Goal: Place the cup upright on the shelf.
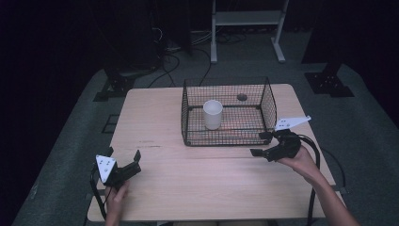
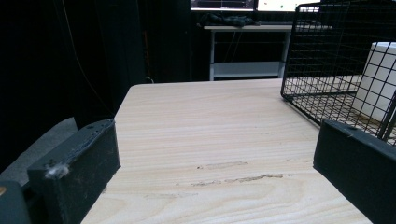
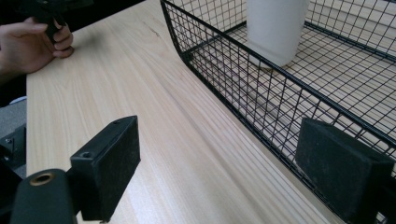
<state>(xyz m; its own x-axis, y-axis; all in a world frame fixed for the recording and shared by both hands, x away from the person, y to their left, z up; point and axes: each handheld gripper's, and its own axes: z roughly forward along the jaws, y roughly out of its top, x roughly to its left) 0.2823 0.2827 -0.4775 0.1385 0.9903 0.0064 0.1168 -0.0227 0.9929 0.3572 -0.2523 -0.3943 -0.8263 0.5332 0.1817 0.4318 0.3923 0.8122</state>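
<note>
Both tools, left and right, are sitting released over the worktop; cup is standing in basket.

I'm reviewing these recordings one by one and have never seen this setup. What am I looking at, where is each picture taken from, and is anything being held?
No robot here: a person holds a two-jaw tool in each hand. The high view looks down from above the person's side of the wooden table. There the left gripper sits near the table's front left, and the right gripper is just outside the front right corner of a black wire basket. A white cup stands upright inside the basket. The other two pictures come from cameras riding on each gripper, looking along its black jaws. Both grippers are open and hold nothing.
</note>
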